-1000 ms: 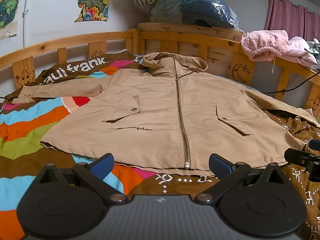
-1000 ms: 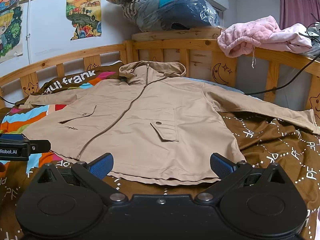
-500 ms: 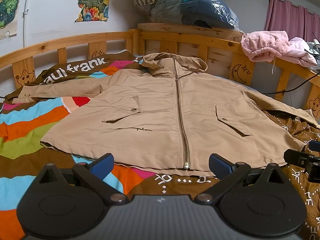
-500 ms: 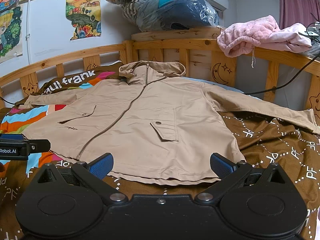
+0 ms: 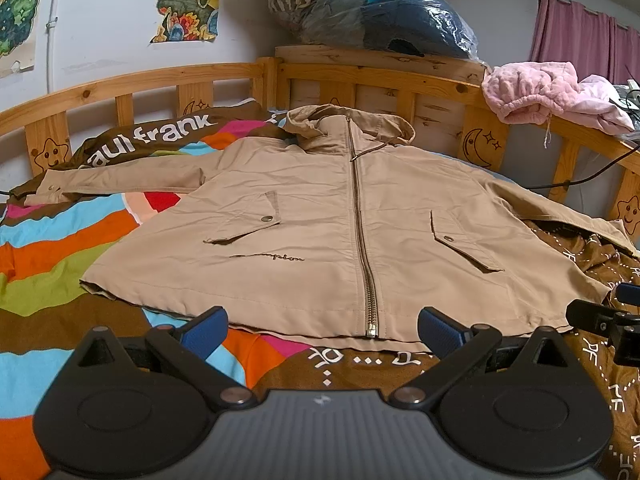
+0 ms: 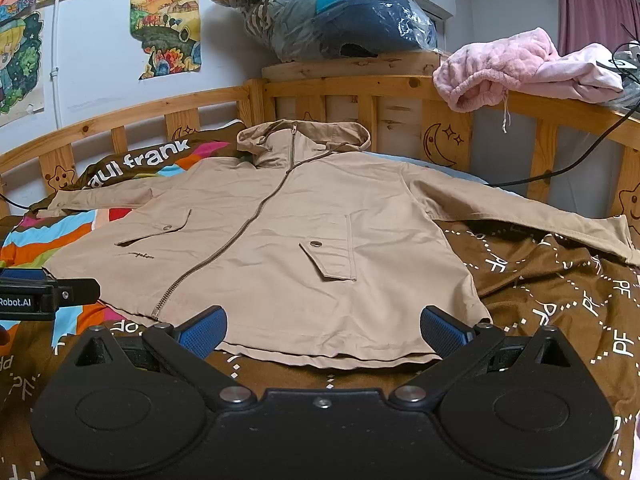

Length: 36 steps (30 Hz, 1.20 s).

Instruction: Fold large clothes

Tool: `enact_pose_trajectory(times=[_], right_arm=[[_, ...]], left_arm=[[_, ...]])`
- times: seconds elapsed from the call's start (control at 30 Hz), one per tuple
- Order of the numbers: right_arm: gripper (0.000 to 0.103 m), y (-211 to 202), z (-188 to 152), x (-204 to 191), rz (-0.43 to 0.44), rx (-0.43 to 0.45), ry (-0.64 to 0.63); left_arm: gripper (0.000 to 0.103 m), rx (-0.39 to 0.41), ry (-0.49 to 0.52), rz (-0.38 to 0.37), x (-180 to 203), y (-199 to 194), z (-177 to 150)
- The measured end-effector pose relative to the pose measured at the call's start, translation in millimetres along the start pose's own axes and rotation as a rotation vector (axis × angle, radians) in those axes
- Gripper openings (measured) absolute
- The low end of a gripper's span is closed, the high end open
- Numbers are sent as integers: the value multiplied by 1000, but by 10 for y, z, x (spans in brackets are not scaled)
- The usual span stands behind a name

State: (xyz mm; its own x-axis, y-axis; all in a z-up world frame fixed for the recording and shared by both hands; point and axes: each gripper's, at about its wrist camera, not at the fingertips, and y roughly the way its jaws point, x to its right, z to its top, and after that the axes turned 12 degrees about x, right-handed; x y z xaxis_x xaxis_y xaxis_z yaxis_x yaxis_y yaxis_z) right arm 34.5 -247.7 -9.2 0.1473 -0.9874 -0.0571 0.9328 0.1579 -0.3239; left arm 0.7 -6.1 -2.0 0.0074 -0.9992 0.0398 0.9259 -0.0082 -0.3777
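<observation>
Plain tan zip-up hooded jacket [image 5: 320, 232] with dark brass zipper. Brown bed blanket [image 6: 560, 288] patterned in white dashed letters, striped elsewhere orange, blue, green, pink. Fluffy pale pink garment [image 6: 504, 68] on honey-coloured wooden bed rail [image 5: 380, 76].

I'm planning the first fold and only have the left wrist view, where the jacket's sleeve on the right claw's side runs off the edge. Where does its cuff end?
Observer: The sleeve lies straight out on the brown blanket, and its cuff ends near the star-carved post.
Operator: And the right claw? I see only its tip.
Observer: The right claw is open and empty, just short of the jacket hem.
Operator: Anything lying on that sleeve?
Observer: No, its whole length is bare.
</observation>
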Motion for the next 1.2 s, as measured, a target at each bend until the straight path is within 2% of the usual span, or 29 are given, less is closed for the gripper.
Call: enact_pose_trajectory(times=[1.2], right_arm=[[102,42,-39,45,-13,-16,6]], left_arm=[[103,-18,-9,2,-4,-5,-51]])
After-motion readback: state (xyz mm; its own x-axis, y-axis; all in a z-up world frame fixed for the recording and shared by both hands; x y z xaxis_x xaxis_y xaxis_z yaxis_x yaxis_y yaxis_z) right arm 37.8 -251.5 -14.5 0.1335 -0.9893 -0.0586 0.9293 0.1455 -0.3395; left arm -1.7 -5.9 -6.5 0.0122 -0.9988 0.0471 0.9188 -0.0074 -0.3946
